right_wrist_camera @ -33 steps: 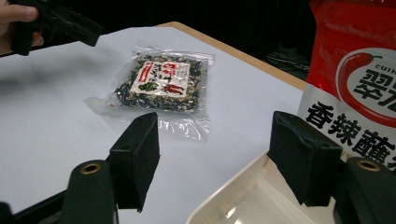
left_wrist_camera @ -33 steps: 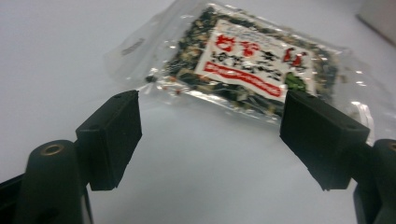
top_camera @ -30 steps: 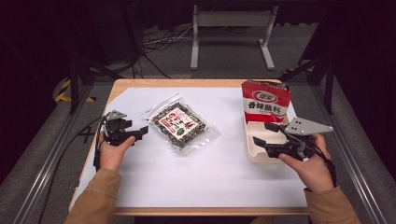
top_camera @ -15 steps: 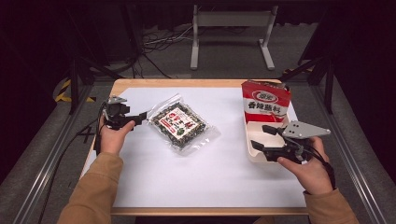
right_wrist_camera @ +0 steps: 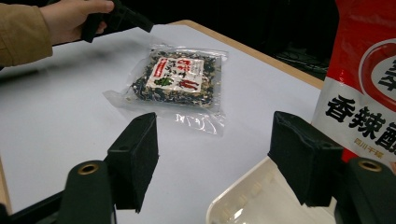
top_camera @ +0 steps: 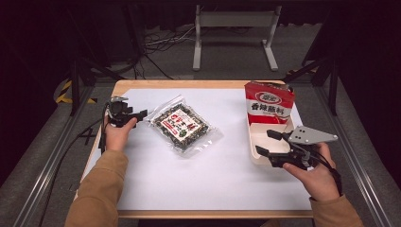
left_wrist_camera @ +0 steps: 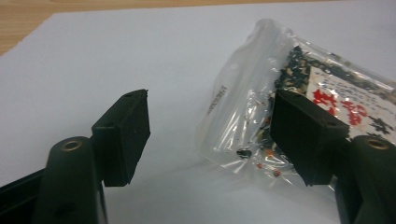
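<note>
A clear bag of dark dried mix [top_camera: 182,127] with a red and white label lies flat on the white sheet, left of centre. My left gripper [top_camera: 143,114] is open just left of the bag's near corner. In the left gripper view its jaws [left_wrist_camera: 210,121] flank the bag's clear sealed edge [left_wrist_camera: 243,107] without touching it. My right gripper [top_camera: 265,142] hangs open over the white tray [top_camera: 253,137] and holds nothing. Its own view [right_wrist_camera: 215,154] shows the clear bag [right_wrist_camera: 175,77] farther off and the tray's rim [right_wrist_camera: 252,200] below.
A red and white snack bag [top_camera: 268,105] stands upright at the tray's far end, close to my right gripper [right_wrist_camera: 364,84]. The white sheet [top_camera: 213,179] covers a wooden table whose edge [top_camera: 189,84] shows at the back. Dark floor, cables and a metal stand lie beyond.
My left gripper has moved forward and right, up to the clear bag's corner. The right gripper has shifted slightly left over the tray. Both stay open.
</note>
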`<state>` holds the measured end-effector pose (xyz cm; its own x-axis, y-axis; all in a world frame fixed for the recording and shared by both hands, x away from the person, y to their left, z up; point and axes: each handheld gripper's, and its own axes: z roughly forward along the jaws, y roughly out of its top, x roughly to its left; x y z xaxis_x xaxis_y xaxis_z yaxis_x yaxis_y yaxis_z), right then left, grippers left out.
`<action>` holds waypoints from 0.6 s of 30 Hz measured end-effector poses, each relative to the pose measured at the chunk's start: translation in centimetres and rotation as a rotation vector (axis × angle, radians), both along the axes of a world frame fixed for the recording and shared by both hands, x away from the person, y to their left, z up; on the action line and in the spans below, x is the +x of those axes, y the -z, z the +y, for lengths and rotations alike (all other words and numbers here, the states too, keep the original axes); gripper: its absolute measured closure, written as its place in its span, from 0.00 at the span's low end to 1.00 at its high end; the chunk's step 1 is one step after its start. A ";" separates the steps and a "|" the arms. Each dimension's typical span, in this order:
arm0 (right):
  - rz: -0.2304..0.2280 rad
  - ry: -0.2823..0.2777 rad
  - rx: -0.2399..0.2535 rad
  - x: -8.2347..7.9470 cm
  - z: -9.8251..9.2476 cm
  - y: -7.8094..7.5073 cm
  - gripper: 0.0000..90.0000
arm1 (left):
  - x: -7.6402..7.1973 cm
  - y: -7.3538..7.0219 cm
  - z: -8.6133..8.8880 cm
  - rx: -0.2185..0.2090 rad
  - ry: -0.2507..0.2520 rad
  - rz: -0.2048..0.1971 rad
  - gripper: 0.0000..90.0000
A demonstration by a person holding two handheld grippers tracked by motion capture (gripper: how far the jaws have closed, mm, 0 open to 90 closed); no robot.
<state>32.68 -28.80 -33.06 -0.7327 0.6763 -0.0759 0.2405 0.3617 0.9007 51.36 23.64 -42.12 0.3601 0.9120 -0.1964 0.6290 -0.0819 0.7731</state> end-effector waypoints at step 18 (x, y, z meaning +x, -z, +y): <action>0.007 -0.025 0.009 -0.3 -0.2 0.6 0.37 | 1.5 2.7 -1.4 -0.051 0.042 0.106 0.44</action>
